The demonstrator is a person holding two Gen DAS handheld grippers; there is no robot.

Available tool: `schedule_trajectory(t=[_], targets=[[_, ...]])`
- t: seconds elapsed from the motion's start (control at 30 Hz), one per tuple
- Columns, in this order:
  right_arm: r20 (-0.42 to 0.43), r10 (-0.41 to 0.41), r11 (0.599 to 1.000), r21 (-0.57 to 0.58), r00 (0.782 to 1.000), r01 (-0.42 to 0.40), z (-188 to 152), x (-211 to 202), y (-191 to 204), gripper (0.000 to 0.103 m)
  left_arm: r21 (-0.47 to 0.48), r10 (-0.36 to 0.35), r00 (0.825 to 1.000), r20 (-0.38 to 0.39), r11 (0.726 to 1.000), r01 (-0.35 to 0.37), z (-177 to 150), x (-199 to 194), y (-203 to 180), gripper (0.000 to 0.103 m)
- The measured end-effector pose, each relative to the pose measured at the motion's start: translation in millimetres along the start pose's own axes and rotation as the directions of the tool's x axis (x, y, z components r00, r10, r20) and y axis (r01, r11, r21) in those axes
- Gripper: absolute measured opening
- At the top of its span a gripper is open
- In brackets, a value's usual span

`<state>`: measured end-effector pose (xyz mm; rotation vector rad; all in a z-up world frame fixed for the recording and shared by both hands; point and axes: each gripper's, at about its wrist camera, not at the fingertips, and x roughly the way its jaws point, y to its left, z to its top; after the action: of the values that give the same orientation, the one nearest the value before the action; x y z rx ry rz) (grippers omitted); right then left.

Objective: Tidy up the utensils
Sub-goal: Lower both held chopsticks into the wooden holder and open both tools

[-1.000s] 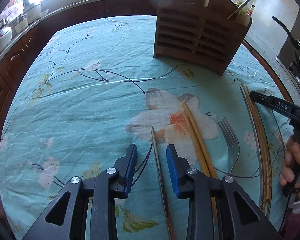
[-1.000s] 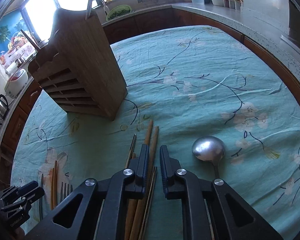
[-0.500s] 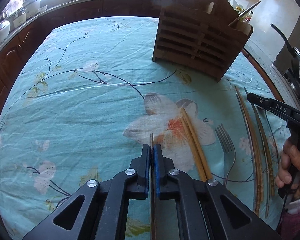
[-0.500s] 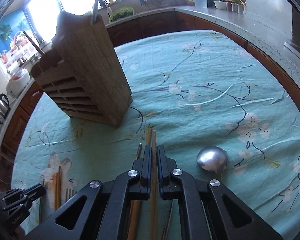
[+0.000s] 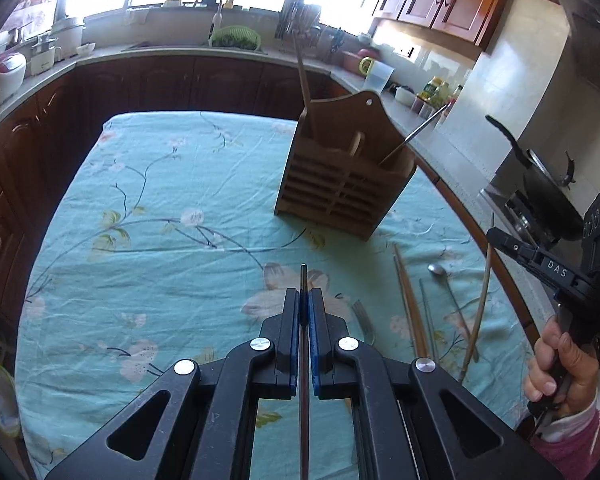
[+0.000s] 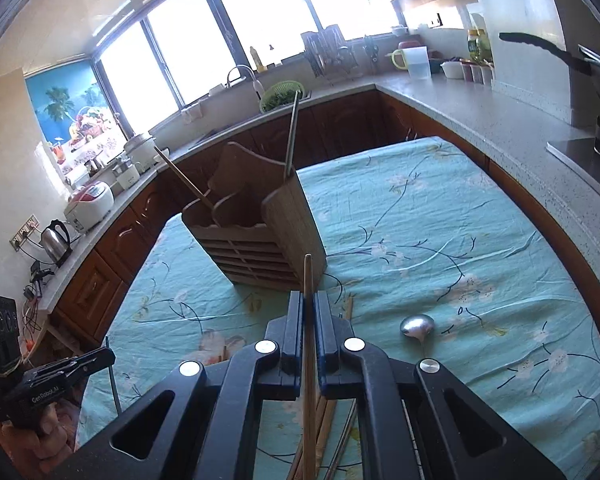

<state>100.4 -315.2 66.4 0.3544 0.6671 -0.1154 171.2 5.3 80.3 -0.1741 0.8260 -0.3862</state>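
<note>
My left gripper (image 5: 303, 298) is shut on a dark thin chopstick (image 5: 303, 276) and holds it above the table. My right gripper (image 6: 308, 300) is shut on a light wooden chopstick (image 6: 307, 272), also lifted; it shows in the left wrist view (image 5: 480, 300) too. The wooden utensil holder (image 5: 346, 188) stands ahead on the teal floral tablecloth (image 5: 160, 240), with a few utensils standing in it. In the right wrist view the holder (image 6: 260, 236) is just beyond my fingers. Wooden chopsticks (image 5: 408, 300), a fork (image 5: 362, 316) and a spoon (image 5: 436, 269) lie on the cloth.
The spoon (image 6: 417, 325) lies right of my right gripper. Dark kitchen cabinets and a counter (image 5: 160, 56) ring the table. A pan on a stove (image 5: 540, 184) is at the right. A kettle (image 6: 56, 236) and a rice cooker (image 6: 90, 204) stand on the left counter.
Both grippers have risen from the table, each carrying its chopstick, and the views have tilted up toward the holder. One second ago both were open around chopsticks lying on the cloth.
</note>
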Motion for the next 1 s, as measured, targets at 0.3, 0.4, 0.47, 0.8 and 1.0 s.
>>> schedule_trajectory(t=[0.3,0.4,0.47,0.8,1.0], targets=[[0.12,0.021,0.999,-0.03,0.993,-0.017,24,-43,14,0.005,0.008,-0.034,0.99,0.138,0.999,0.033,0,-66,2,0.002],[0.143,0.021,0.999,-0.033,0.99,-0.016,30,-48,16,0.005,0.005,-0.035,0.987,0.16,0.999,0.034,1,-73,4,0.002],[0.15,0.023,0.999,-0.035,0.988,-0.018,32,-49,17,0.005,0.002,-0.033,0.985,0.17,0.999,0.033,1,-75,5,0.002],[0.172,0.028,0.999,-0.035,0.985,-0.022,44,-43,22,0.005,0.0,-0.036,0.975,0.218,0.999,0.037,22,-68,3,0.002],[0.233,0.039,0.999,-0.041,0.972,-0.03,68,-43,27,0.005,0.012,-0.037,0.956,0.29,0.999,0.035,49,-71,-1,0.002]])
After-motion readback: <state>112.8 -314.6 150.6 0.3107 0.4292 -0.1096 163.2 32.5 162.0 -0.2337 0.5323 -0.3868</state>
